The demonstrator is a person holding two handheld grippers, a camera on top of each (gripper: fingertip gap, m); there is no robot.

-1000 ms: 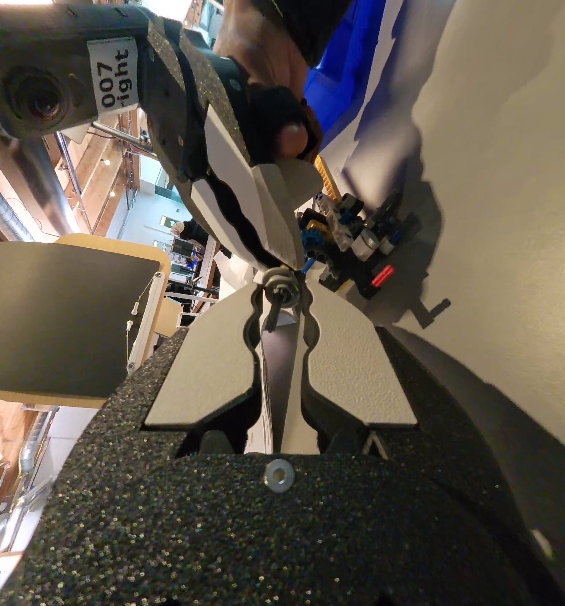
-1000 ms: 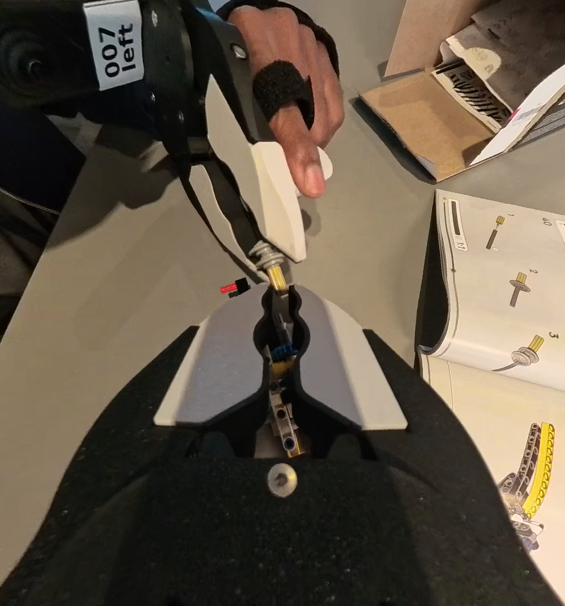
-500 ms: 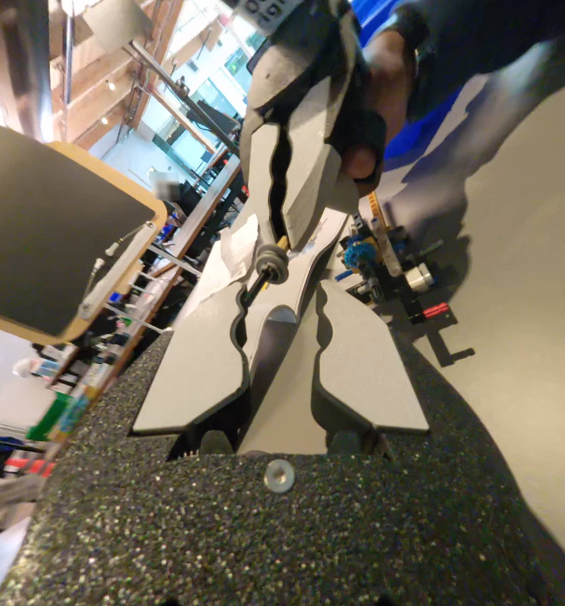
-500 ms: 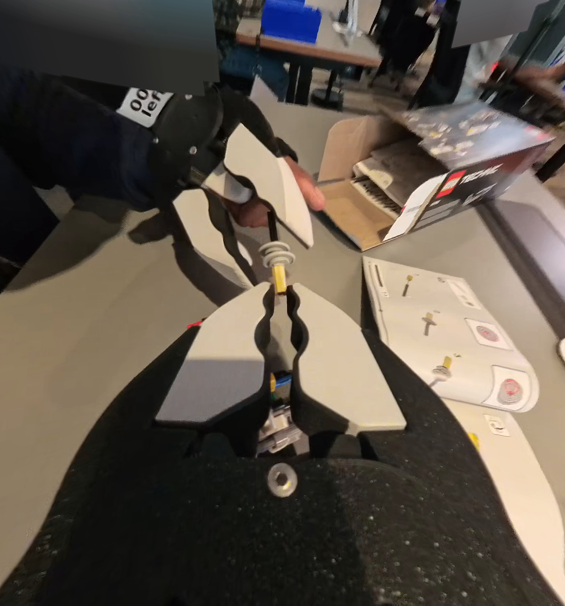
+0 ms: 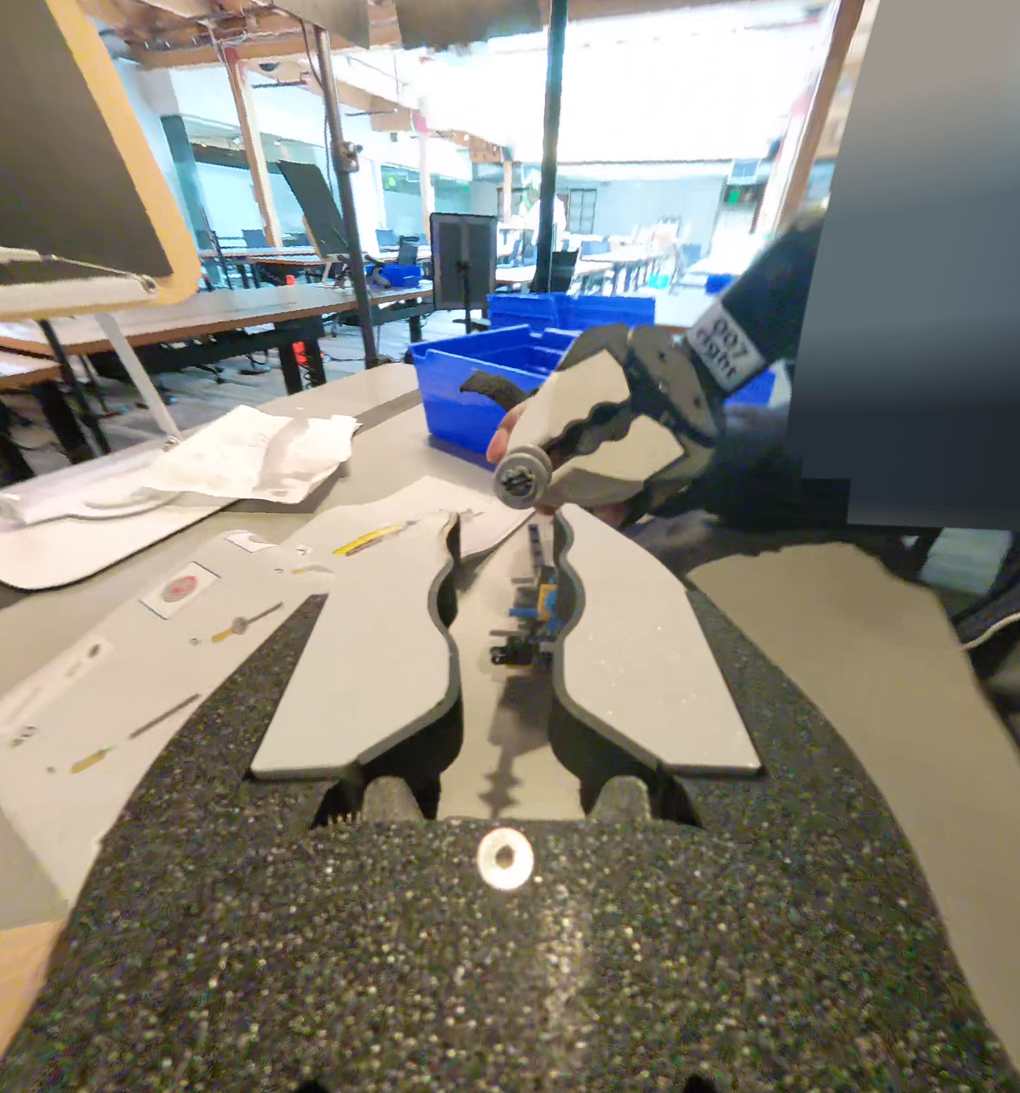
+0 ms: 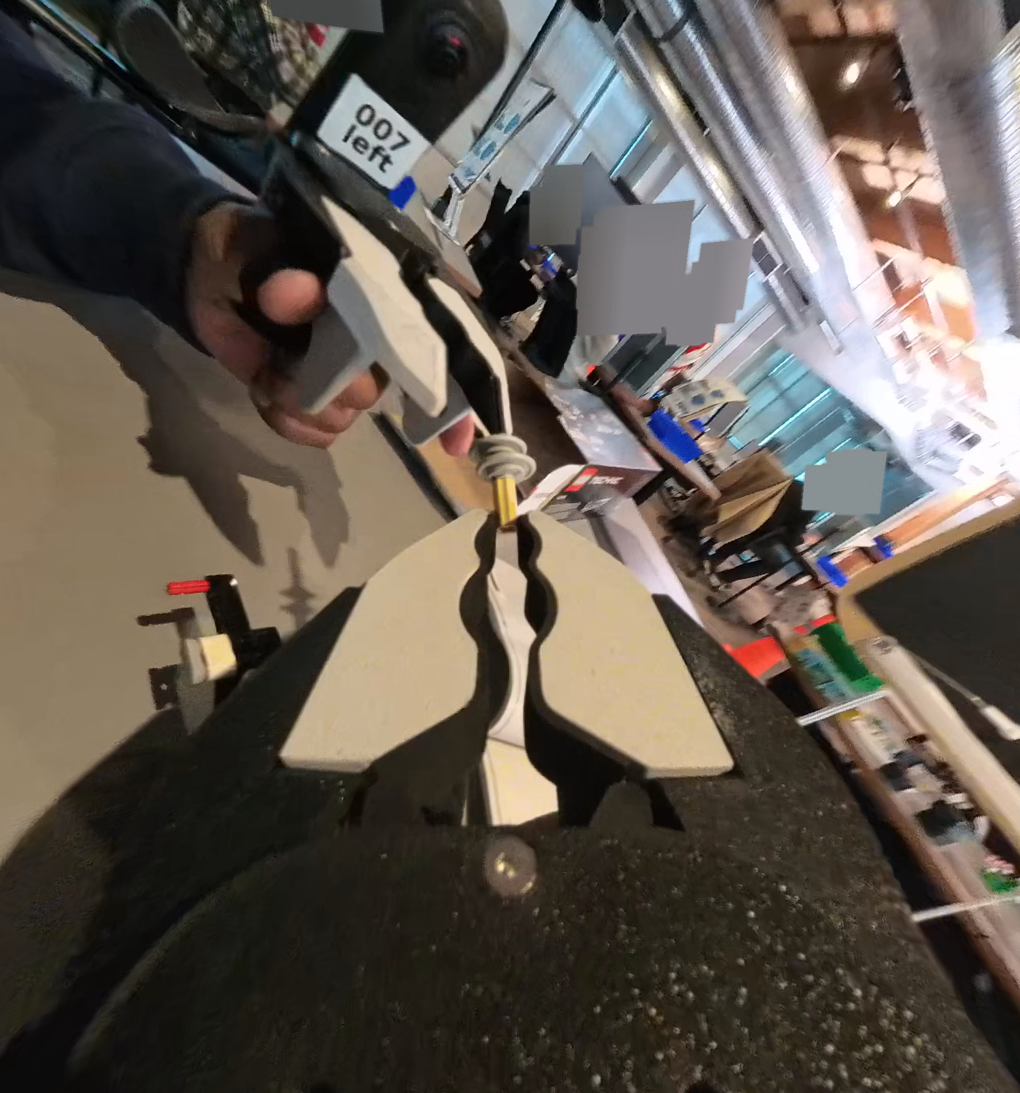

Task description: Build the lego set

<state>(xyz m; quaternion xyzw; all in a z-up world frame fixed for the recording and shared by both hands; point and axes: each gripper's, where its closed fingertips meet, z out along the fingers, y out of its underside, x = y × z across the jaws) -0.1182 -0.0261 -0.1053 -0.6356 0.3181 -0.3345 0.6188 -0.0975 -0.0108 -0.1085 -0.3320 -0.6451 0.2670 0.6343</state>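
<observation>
My right gripper (image 6: 507,516) is shut on the yellow end of a short axle (image 6: 505,503) that carries a grey pulley wheel (image 6: 500,460). In the left wrist view the right gripper (image 5: 546,473) holds that wheel (image 5: 518,480) in the air just past my left fingertips. My left gripper (image 5: 506,520) is open and empty; it also shows in the right wrist view (image 6: 483,414), close to the wheel. The partly built lego model (image 5: 531,615) lies on the grey table, seen between my left fingers, and at the left of the right wrist view (image 6: 211,644).
An open instruction booklet (image 5: 170,621) lies on the table to the left. A white plastic bag (image 5: 247,455) lies behind it. A blue bin (image 5: 472,384) stands at the back. The lego box (image 6: 590,485) sits beyond my right fingertips. A person's dark sleeve (image 6: 81,195) is near.
My left gripper opened and let go of the axle with the grey wheel. My right gripper kept hold of its yellow end. Both grippers swung to new angles above the table.
</observation>
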